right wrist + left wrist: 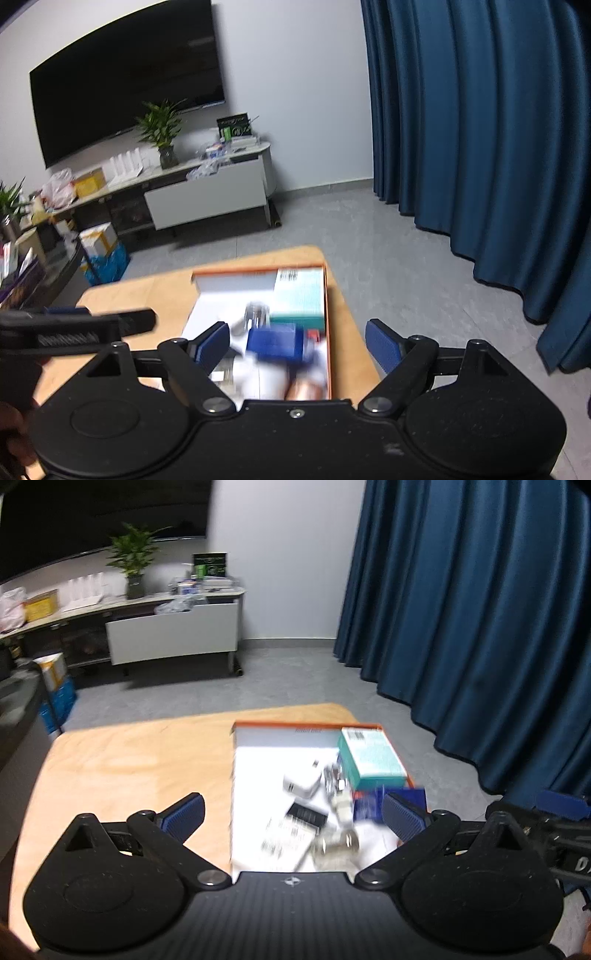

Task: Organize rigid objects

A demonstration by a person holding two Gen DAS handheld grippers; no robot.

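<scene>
Grippers both empty, left gripper [293, 810] and right gripper [295, 343] spread wide above the orange-rimmed box [258, 746] on the worktop [129, 753], where teal carton [371, 758], charger [301, 784] and other blurred bits lie jumbled; sorting looks underway, next likely choosing one piece to grip.

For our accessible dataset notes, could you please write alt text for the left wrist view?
The open left gripper hovers, holding nothing, over an orange-rimmed tray on a wooden table. In the tray lie a teal box, a white charger, a blue box and blurred small items. Behind are a blue curtain and a potted plant.
</scene>
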